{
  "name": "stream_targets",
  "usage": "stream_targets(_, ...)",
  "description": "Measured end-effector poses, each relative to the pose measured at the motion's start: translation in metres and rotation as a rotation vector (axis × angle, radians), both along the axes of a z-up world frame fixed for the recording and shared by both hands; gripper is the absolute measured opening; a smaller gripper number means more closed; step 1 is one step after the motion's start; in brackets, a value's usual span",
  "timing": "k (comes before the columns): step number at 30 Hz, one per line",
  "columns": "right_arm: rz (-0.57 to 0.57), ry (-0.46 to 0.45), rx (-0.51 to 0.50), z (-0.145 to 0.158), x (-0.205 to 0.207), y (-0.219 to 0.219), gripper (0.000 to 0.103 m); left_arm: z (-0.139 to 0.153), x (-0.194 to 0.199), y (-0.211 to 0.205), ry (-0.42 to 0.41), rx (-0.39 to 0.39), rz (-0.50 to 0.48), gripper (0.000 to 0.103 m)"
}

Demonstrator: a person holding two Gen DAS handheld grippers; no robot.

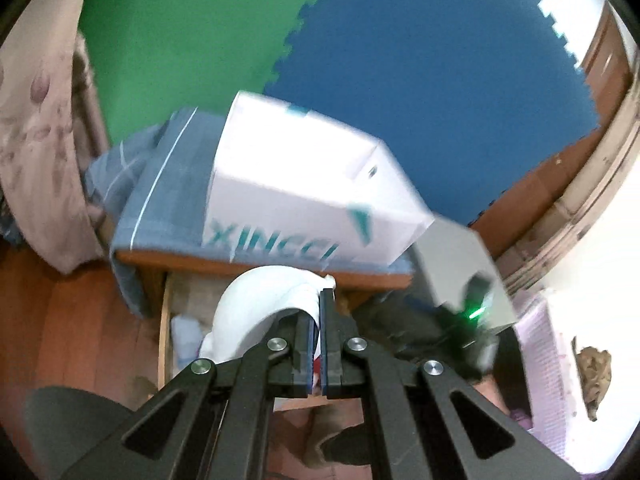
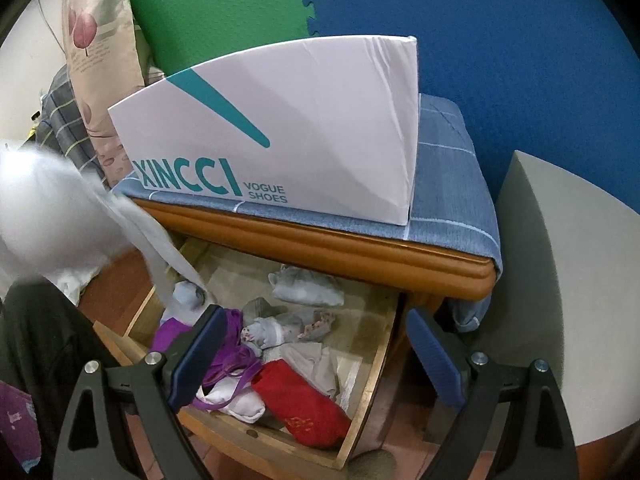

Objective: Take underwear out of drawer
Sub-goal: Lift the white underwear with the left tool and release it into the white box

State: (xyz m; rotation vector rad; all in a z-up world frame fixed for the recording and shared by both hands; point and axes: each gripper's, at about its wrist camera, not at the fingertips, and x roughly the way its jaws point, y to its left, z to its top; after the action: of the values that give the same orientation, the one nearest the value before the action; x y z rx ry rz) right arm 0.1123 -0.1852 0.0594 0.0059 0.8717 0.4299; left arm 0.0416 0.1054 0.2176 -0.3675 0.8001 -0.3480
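Observation:
My left gripper (image 1: 321, 296) is shut on white underwear (image 1: 260, 304), which drapes over its left finger and hangs above the open wooden drawer (image 1: 165, 320). In the right wrist view the same white underwear (image 2: 52, 216) appears blurred at the left, lifted above the drawer (image 2: 360, 408) with a strap trailing down toward it. My right gripper (image 2: 316, 344) stands open over the drawer with nothing between its fingers. Inside lie a red cloth (image 2: 300, 400), purple underwear (image 2: 228, 344), grey socks (image 2: 308, 288) and other small garments.
A white shoe box (image 2: 280, 132) sits on the nightstand's blue cloth (image 2: 452, 184). Green and blue foam mats (image 2: 480, 40) cover the wall behind. A flowered pillow (image 2: 92, 60) leans at the left, a grey block (image 2: 568, 300) stands at the right.

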Motion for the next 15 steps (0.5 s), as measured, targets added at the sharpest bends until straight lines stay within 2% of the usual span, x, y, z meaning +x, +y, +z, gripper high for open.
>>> stream_targets(4,0.001,-0.001,0.005,0.001,0.000,0.000,0.093,0.072,0.012,-0.002,-0.071,-0.040,-0.016,0.000)
stream_targets(8,-0.004,0.000,0.014,0.002,-0.001,-0.002,0.093,0.140,0.038,-0.015,-0.200,-0.019,-0.015,0.001)
stream_targets(12,-0.007,0.003,0.023,0.002,-0.001,-0.003,0.093,0.173,0.080,-0.026,-0.258,-0.005,0.010,0.001)
stream_targets(15,-0.004,0.006,0.027,0.003,-0.001,-0.004,0.093,0.172,0.123,-0.033,-0.263,0.001,0.042,0.001)
